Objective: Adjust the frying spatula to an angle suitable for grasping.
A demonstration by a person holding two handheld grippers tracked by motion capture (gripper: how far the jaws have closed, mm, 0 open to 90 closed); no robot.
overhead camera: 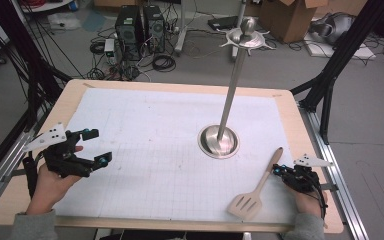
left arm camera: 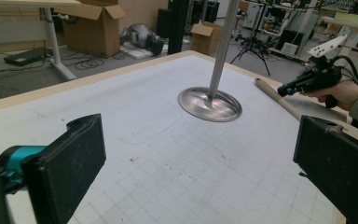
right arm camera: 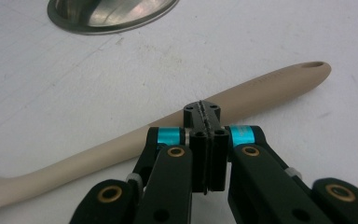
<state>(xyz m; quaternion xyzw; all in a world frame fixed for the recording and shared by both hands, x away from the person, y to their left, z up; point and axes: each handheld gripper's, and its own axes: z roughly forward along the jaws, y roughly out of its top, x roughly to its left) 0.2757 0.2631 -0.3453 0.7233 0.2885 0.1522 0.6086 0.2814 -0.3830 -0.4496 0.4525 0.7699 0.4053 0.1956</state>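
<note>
High view shows a wooden table (overhead camera: 300, 145) covered by a white gridded mat (overhead camera: 145, 150), with a person's hands coming in from the bottom edge. A beige spatula (overhead camera: 260, 187) lies flat on the mat near the front right corner, its slotted blade toward the person and its handle angled up toward a metal stand (overhead camera: 230, 90), whose round base (overhead camera: 219, 142) sits on the mat right of centre. The right claw (overhead camera: 279, 170) rests just beside the upper end of the handle. Right gripper view shows this claw (right arm camera: 207, 109) clenched, pads pressed together with nothing between them, its tip at the near side of the spatula handle (right arm camera: 261, 91); whether it touches cannot be told. The left claw (overhead camera: 94, 147) hangs above the mat at the left, well apart from the spatula, released, its jaws standing wide with only the bare mat between them.
</note>
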